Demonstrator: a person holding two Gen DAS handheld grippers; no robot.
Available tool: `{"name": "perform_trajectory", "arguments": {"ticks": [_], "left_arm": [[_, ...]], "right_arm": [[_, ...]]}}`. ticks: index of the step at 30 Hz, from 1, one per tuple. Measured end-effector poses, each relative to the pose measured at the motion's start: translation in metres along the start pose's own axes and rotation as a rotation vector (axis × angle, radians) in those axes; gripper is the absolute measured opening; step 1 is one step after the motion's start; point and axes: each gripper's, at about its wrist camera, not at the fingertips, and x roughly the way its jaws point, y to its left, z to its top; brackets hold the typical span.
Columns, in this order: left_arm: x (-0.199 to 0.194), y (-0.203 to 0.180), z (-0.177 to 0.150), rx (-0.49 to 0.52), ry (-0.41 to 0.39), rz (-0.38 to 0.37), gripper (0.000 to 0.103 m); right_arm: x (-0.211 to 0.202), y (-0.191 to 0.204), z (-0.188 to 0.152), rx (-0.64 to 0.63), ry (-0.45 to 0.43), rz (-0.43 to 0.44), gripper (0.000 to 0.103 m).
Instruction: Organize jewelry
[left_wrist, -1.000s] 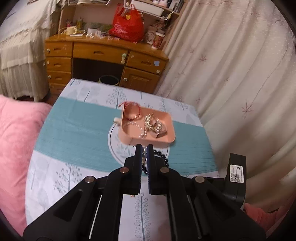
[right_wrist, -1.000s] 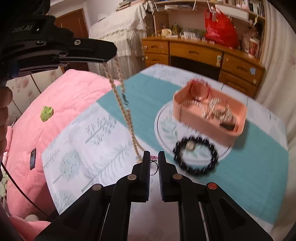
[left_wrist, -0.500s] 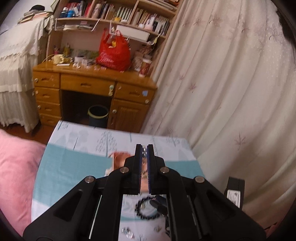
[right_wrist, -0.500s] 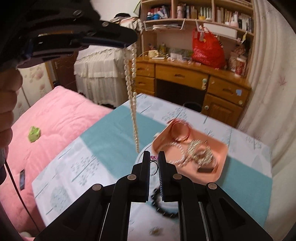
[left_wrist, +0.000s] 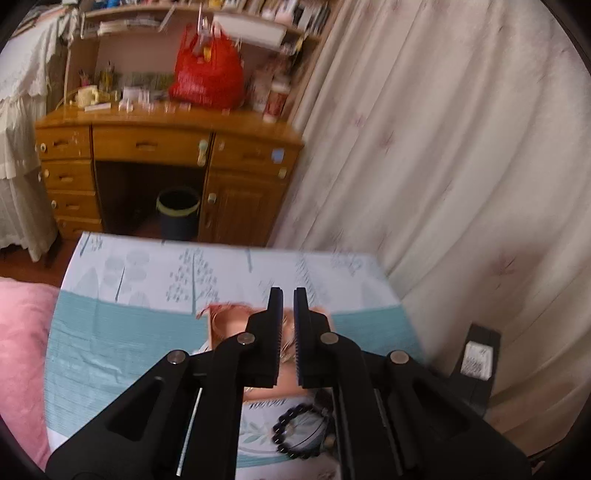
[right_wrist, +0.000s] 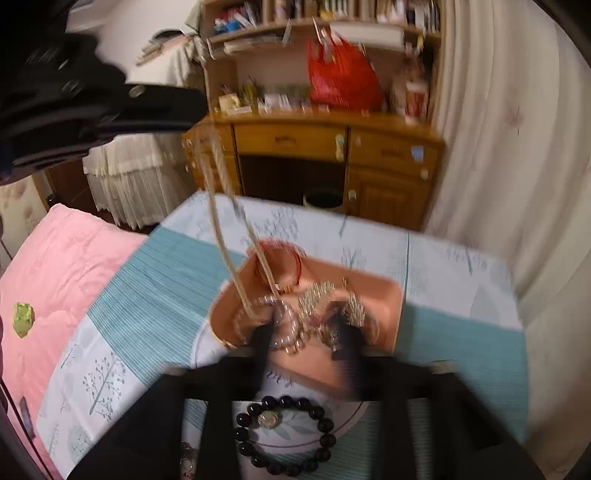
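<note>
A pearl necklace (right_wrist: 221, 229) hangs from my left gripper (right_wrist: 195, 107), which is high at the left in the right wrist view; its lower end dips into the pink tray (right_wrist: 384, 295). The tray holds a red bangle (right_wrist: 295, 258) and tangled gold and silver chains (right_wrist: 325, 299). In the left wrist view my left gripper (left_wrist: 288, 295) has its jaws close together above the tray (left_wrist: 221, 325); the necklace does not show there. My right gripper (right_wrist: 306, 328) is blurred, open and empty over the tray's near edge. A black bead bracelet (right_wrist: 284, 435) lies on the table before the tray.
The table has a teal and white tree-print cloth (right_wrist: 147, 280). A pink bed (right_wrist: 55, 266) lies to the left. A wooden desk (right_wrist: 314, 147) with a red bag (right_wrist: 340, 77) stands behind, and a curtain (right_wrist: 517, 147) hangs to the right. A small ring (right_wrist: 188, 450) lies near the bracelet.
My right gripper has opened and moved forward over the tray. My left gripper has carried the necklace over the tray, lowering its end into it.
</note>
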Motion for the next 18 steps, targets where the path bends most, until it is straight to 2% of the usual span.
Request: {"name": "perform_trajectory", "arguments": {"ticks": [3,5,7,8,11,15,18], "left_arm": [[0.02,0.002,-0.004,0.068,0.058,0.04,0.006],[0.028,0.003,-0.007,0.1,0.084,0.066,0.017],[0.035,0.005,-0.011,0.103,0.112,0.068,0.056],[0.034,0.007,-0.014,0.099,0.116,0.066,0.06],[0.033,0.01,-0.023,0.102,0.124,0.056,0.062],[0.033,0.013,-0.046,0.135,0.17,0.122,0.063],[0.031,0.017,-0.067,0.151,0.216,0.134,0.063]], "right_arm": [[0.006,-0.008,-0.003,0.018,-0.019,-0.013,0.073],[0.012,-0.014,-0.005,0.045,-0.006,-0.016,0.074],[0.017,-0.02,-0.007,0.08,0.015,-0.019,0.077],[0.017,-0.023,-0.01,0.094,0.02,-0.023,0.081],[0.015,-0.031,-0.017,0.154,0.021,-0.021,0.087],[0.006,-0.035,-0.035,0.271,0.036,-0.007,0.093],[0.0,-0.039,-0.053,0.381,0.075,-0.014,0.096]]}}
